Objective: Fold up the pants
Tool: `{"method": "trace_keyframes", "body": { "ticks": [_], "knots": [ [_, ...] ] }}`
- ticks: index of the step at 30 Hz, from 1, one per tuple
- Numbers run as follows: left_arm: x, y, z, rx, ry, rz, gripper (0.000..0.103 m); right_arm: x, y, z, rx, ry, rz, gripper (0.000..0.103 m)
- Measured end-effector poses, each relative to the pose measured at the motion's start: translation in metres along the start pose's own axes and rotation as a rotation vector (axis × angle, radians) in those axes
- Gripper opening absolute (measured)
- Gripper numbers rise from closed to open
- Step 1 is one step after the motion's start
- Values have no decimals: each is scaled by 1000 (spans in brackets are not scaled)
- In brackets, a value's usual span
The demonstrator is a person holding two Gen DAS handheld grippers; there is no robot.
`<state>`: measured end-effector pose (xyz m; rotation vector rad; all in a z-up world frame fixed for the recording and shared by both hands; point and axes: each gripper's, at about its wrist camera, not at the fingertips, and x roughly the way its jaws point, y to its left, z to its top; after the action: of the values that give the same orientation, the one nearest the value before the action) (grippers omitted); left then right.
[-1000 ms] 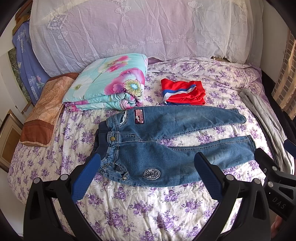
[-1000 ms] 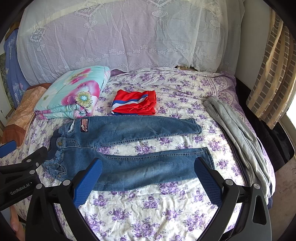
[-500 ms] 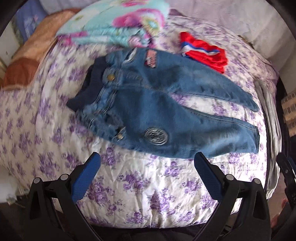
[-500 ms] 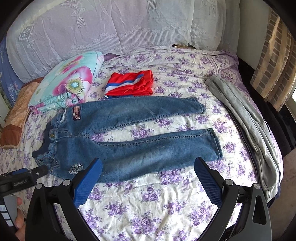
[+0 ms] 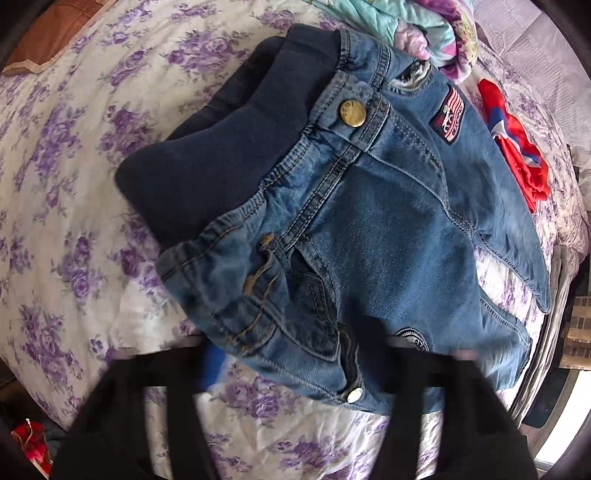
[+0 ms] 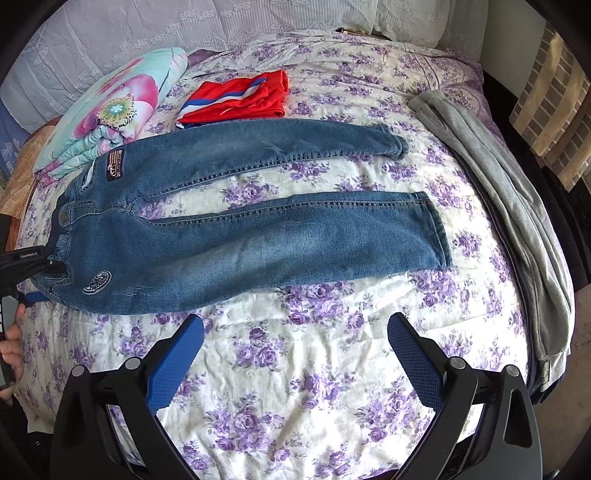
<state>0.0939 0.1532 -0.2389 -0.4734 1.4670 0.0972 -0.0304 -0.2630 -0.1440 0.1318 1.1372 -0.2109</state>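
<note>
- Two views to call, left wrist camera first: the blue denim pants with the brass waist button (image 5: 369, 206) fill the lens, lying flat on the bed with the white, purple-flowered sheet (image 5: 66, 155), waistband end nearest the camera.
- The left hand-held gripper (image 5: 295, 363) sits right at the near waist corner, its black arms blurred. A blue pad shows at the denim's edge and the fabric seems to lie between the fingers, but whether they have pinched it I cannot tell.
- My read: the low, close approach at that corner makes sense, since it gives a firm hem to lift for folding one leg over the other.
- Behind the waistband, a folded turquoise floral quilt (image 5: 402, 22) lies close; a red garment with blue and white stripes (image 5: 517, 147) lies just beyond the far leg.
- Over to the right wrist camera: the pants (image 6: 258, 243) are spread full length, legs apart in a narrow V, cuffs pointing right.
- The right hand-held gripper (image 6: 295, 347) hovers wide open over bare sheet (image 6: 295, 387), near the lower leg but not touching it, holding nothing. It looks poised to take the leg's near edge.
- The left hand-held gripper (image 6: 29, 262) shows at the waist's left edge.
- A long grey garment (image 6: 517, 206) lies along the bed's right side, well apart; the red garment (image 6: 240, 98) touches the upper leg's far edge, so it could snag during the fold.
</note>
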Motion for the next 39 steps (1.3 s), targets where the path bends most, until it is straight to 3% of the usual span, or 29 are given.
{"method": "trace_keyframes", "body": {
  "ticks": [3,6,16,21,22,24,25,27,30,35,39],
  "knots": [
    [-14,8,-7,-7,-81,-65,16,11,-25,-8,67,26,45,100],
    [-19,21,-23,-12,-127,-74,15,32,-57,-14,179,49,110,100],
    [-9,9,-20,4,-85,23,15,127,-148,-9,680,66,400,100],
    [-10,5,-14,-1,-63,41,16,149,-174,19,788,2,448,100],
    [-10,4,-12,1,-60,49,16,151,-177,25,795,-11,447,97],
    [-8,0,-10,-7,-57,58,16,153,-184,31,790,-40,421,42],
    [-1,-12,-2,-13,-55,62,16,156,-188,29,815,-35,435,7],
    [-2,-13,1,-24,-59,53,16,149,-190,23,841,-58,446,7],
    [-15,-12,-1,-6,-83,37,17,121,-182,21,722,-74,343,7],
    [-41,-4,-12,-29,-85,18,16,85,-183,1,644,-36,271,7],
    [-33,13,-32,-37,-67,18,16,96,-183,-16,609,8,214,8]
  ]
}}
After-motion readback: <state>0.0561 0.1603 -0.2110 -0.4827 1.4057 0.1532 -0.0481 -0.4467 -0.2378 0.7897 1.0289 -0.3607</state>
